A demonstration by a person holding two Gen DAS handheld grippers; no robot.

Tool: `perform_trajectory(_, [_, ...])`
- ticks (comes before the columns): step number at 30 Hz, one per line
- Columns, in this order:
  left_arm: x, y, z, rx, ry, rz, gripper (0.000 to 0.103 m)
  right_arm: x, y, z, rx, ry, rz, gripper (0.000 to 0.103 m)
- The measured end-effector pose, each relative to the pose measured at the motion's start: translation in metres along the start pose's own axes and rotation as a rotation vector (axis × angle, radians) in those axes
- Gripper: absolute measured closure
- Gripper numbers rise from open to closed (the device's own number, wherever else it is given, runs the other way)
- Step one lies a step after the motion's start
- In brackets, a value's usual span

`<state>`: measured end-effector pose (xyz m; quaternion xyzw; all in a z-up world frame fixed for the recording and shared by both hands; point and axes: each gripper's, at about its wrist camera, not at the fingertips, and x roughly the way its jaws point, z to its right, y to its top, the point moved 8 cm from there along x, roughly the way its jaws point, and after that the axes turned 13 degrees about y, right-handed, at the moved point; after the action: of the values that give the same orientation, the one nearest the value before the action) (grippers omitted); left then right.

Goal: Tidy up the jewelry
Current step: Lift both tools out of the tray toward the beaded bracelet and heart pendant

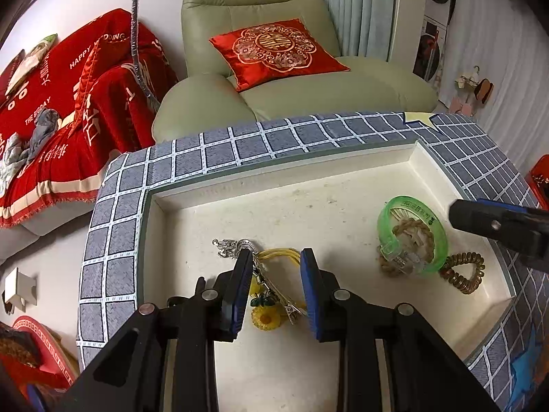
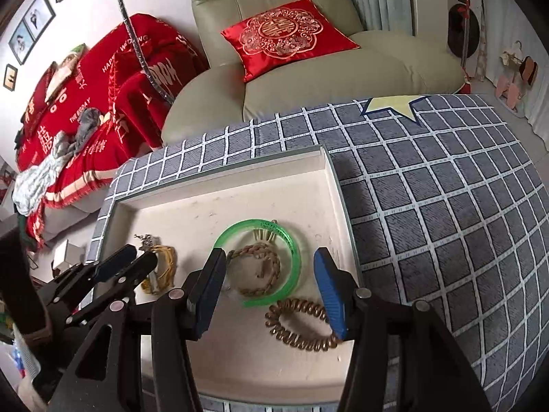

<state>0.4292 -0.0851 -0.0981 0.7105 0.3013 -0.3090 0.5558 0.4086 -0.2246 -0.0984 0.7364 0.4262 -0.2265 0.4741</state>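
Observation:
A shallow white tray (image 1: 274, 178) holds the jewelry. My left gripper (image 1: 274, 261) is open, its jaws astride a silver hair clip (image 1: 274, 288) with yellow cords (image 1: 279, 255) and a yellow flower charm (image 1: 266, 319). My right gripper (image 2: 271, 264) is open over a green bangle (image 2: 295, 250), a braided tan cord bracelet (image 2: 264, 267) and a gold coil hair tie (image 2: 302, 329). The same bangle (image 1: 435, 226) and coil tie (image 1: 466, 274) lie at the tray's right in the left wrist view. The left gripper (image 2: 125, 264) also shows in the right wrist view.
The tray sits on a table covered in grey checked cloth (image 2: 446, 206). A green armchair (image 1: 274, 79) with a red cushion (image 1: 274, 51) stands behind. A sofa with a red blanket (image 1: 68, 103) is at the left.

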Motion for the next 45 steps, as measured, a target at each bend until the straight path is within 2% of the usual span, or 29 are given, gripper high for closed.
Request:
perform_trajectory(7, [-0.006, 0.004, -0.007, -0.033, 0.000, 0.011, 0.058, -0.014, -0.008, -0.001, 0.008, 0.011, 0.015, 0.046])
perform_trajectory(8, [-0.007, 0.004, -0.007, -0.034, 0.000, 0.013, 0.051, -0.016, -0.009, -0.001, 0.010, 0.013, 0.017, 0.046])
perform_trajectory(9, [-0.008, 0.005, -0.008, -0.037, 0.002, 0.017, 0.021, -0.018, -0.010, -0.001, 0.012, 0.015, 0.018, 0.046])
perform_trajectory(10, [-0.011, 0.006, -0.010, -0.046, 0.013, 0.034, 0.006, -0.020, -0.012, -0.001, 0.014, 0.016, 0.019, 0.046])
perform_trajectory(11, [-0.014, 0.008, -0.012, -0.054, 0.025, 0.055, 0.000, -0.021, -0.013, 0.000, 0.015, 0.016, 0.020, 0.046])
perform_trajectory(12, [-0.017, 0.011, -0.013, -0.058, 0.030, 0.077, 0.000, -0.023, -0.015, 0.000, 0.015, 0.018, 0.020, 0.046])
perform_trajectory(15, [-0.016, 0.012, -0.011, -0.059, 0.015, 0.054, 0.000, -0.026, -0.017, 0.002, 0.016, 0.016, 0.019, 0.046])
perform_trajectory(20, [-0.020, 0.012, -0.012, -0.058, 0.024, 0.059, 0.000, -0.031, -0.024, 0.003, 0.029, 0.031, 0.013, 0.044])
perform_trajectory(21, [-0.022, 0.011, -0.014, -0.057, 0.035, 0.058, 0.000, -0.032, -0.025, 0.001, 0.029, 0.038, 0.015, 0.036])
perform_trajectory(22, [-0.025, 0.011, -0.016, -0.060, 0.042, 0.065, 0.000, -0.035, -0.026, 0.000, 0.027, 0.049, 0.022, 0.022])
perform_trajectory(23, [-0.028, 0.010, -0.017, -0.062, 0.040, 0.067, 0.000, -0.037, -0.026, -0.003, 0.024, 0.063, 0.033, 0.016])
perform_trajectory(26, [-0.041, 0.006, -0.022, -0.069, 0.026, 0.074, 0.000, -0.049, -0.030, -0.012, 0.021, 0.103, 0.070, 0.012])
perform_trajectory(27, [-0.046, 0.004, -0.024, -0.066, 0.027, 0.079, 0.000, -0.053, -0.032, -0.013, 0.023, 0.110, 0.078, 0.004])
perform_trajectory(28, [-0.053, 0.000, -0.027, -0.061, 0.025, 0.083, 0.000, -0.057, -0.035, -0.015, 0.022, 0.115, 0.084, 0.000])
perform_trajectory(34, [-0.087, -0.035, -0.040, -0.070, 0.003, 0.077, 0.000, -0.078, -0.058, -0.027, -0.009, 0.107, 0.056, 0.000])
perform_trajectory(39, [-0.108, -0.071, -0.048, -0.074, 0.004, 0.068, 0.000, -0.083, -0.091, -0.021, 0.024, 0.090, 0.005, 0.000])
perform_trajectory(45, [-0.120, -0.129, -0.032, -0.028, -0.114, -0.016, 0.000, -0.081, -0.132, -0.009, 0.066, 0.052, -0.049, 0.000])
